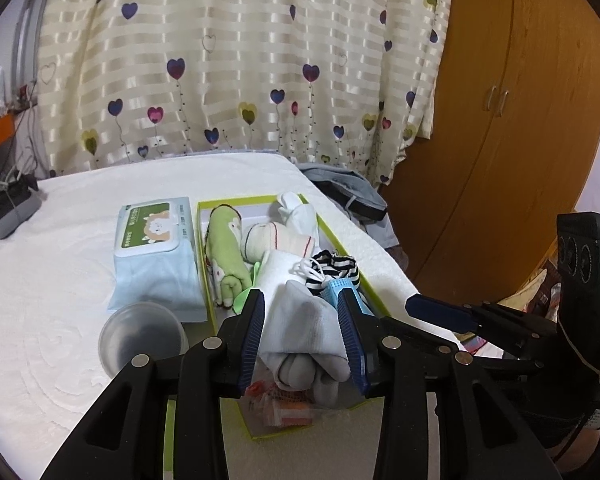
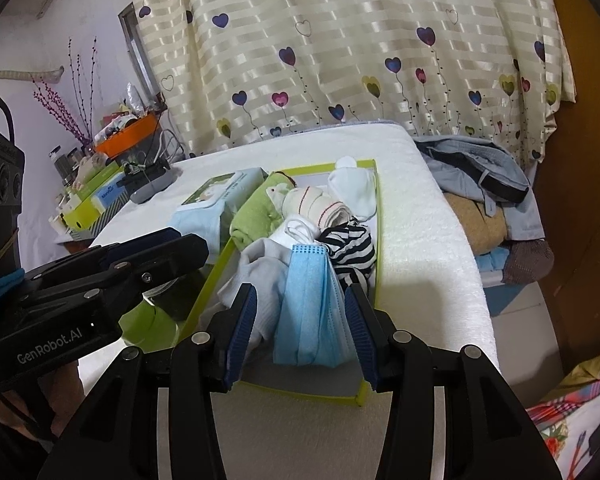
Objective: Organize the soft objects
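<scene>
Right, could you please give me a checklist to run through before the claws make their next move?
1. Right claw free of the blue mask: ok, the mask stands off one pad.
2. Left claw free of the white cloth: cannot tell, pads sit very close.
3. Mask and cloth inside the green-rimmed box: ok.
4. Clear cup away from the left claw: not ok, close alongside.
5. Wipes pack kept out of the box: ok, lying beside it.

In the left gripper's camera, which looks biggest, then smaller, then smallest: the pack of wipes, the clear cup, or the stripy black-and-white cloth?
1. pack of wipes, clearly biggest.
2. clear cup, though it sits nearer the camera, so it may only look this big.
3. stripy cloth, smallest; it's partly hidden behind other things in the box.
</scene>
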A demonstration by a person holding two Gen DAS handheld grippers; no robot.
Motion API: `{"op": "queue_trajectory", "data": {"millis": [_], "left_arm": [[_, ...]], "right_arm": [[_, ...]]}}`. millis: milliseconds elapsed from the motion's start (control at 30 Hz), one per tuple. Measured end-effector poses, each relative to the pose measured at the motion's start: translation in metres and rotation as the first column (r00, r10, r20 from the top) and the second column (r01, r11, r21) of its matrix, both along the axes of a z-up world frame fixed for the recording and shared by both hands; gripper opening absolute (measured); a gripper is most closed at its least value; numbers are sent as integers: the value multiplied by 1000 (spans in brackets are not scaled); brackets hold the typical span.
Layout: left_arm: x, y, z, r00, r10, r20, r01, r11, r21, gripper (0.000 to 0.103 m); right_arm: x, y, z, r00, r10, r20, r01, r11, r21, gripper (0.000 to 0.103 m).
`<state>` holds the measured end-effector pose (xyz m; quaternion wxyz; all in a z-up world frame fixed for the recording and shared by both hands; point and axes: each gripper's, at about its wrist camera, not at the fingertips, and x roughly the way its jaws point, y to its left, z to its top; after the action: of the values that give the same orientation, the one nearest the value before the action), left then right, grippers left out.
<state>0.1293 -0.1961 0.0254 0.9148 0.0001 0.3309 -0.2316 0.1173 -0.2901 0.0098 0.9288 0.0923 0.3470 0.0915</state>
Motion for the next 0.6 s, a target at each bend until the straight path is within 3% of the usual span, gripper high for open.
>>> {"op": "queue_trajectory", "data": {"millis": [233, 333, 600], "left_arm": [[-18, 5, 8, 999, 19, 33, -19, 1000, 4, 46], [-28, 5, 13, 998, 20, 54, -21, 1000, 14, 46], [-55, 8, 20, 994, 55, 90, -58, 998, 31, 54]], "right_arm": [[-14, 2, 10, 999, -12, 33, 13, 1000, -10, 48], [-25, 4, 15, 998, -24, 53, 25, 1000, -18, 57], [-45, 8, 22, 997, -31, 72, 34, 999, -33, 58]]}}
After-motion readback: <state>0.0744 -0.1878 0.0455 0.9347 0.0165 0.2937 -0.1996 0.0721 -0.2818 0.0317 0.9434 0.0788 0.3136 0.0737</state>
